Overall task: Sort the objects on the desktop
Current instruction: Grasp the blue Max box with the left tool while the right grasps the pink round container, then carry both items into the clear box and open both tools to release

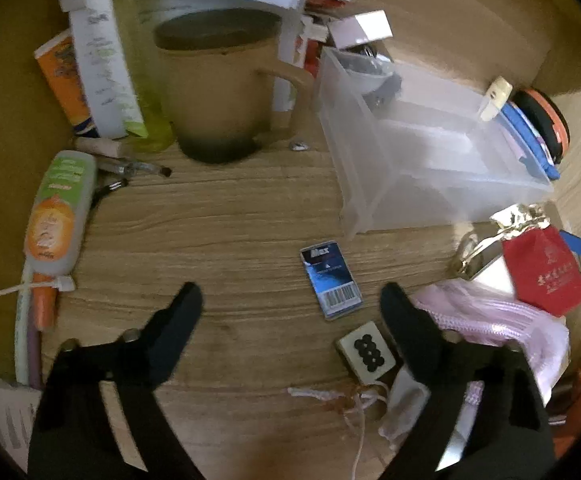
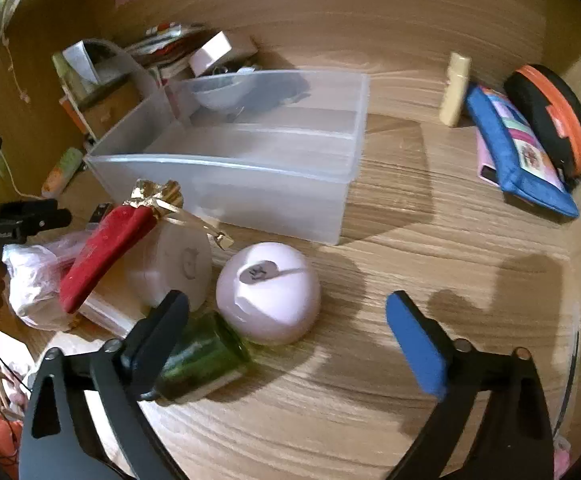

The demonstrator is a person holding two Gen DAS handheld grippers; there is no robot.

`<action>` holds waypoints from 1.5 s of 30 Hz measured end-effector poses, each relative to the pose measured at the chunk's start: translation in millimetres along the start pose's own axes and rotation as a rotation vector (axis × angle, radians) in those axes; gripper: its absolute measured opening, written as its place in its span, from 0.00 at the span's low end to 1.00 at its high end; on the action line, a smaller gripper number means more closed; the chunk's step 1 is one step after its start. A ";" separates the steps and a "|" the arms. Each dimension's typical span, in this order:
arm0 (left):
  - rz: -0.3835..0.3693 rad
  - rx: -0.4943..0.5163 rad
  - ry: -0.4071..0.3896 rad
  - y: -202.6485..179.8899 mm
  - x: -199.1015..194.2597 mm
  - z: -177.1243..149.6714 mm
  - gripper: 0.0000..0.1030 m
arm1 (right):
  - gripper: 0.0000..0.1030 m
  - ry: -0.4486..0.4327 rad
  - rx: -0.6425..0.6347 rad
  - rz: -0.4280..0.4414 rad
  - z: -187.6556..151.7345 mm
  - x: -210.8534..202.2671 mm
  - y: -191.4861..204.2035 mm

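My left gripper [image 1: 292, 300] is open and empty above the wooden desk. A small blue staples box [image 1: 330, 282] lies just ahead between its fingers, and a mahjong tile [image 1: 366, 351] lies by the right finger. A clear plastic bin [image 1: 430, 152] stands ahead to the right; it also shows in the right wrist view [image 2: 230, 176]. My right gripper [image 2: 286, 312] is open and empty. A pale pink round case [image 2: 268, 298] and a green glass jar [image 2: 202, 356] lie by its left finger.
A brown lidded mug [image 1: 218, 84], tubes [image 1: 60, 208] and papers crowd the left. A red pouch [image 2: 102, 248], white roll [image 2: 170, 268] and plastic bag sit left of the pink case. A blue pouch [image 2: 518, 152], orange-black disc [image 2: 550, 120] and cream stick [image 2: 456, 88] lie far right.
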State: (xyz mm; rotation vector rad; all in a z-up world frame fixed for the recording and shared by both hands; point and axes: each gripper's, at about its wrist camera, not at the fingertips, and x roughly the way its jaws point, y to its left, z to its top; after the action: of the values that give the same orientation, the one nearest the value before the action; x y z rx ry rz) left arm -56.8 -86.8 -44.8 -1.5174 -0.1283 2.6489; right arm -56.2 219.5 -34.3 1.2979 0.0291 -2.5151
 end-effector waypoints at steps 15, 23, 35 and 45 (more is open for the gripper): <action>-0.029 0.037 0.088 -15.6 33.3 16.0 0.72 | 0.65 0.120 -0.041 0.018 8.6 37.4 -0.6; 0.039 0.111 0.049 -26.8 36.0 16.2 0.29 | 0.60 0.112 -0.014 0.023 7.5 41.4 -7.5; 0.020 0.147 -0.012 -33.4 -8.7 13.6 0.27 | 0.60 0.008 -0.019 0.027 22.0 -20.4 -7.2; 0.000 0.222 -0.080 -60.1 -78.2 45.8 0.27 | 0.60 -0.058 -0.106 0.094 67.1 -75.3 23.6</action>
State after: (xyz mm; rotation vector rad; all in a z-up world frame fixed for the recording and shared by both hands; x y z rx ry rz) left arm -54.9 -37.5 52.2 -1.3429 0.1560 2.6213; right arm -62.0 206.3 68.2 1.1577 0.0853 -2.4357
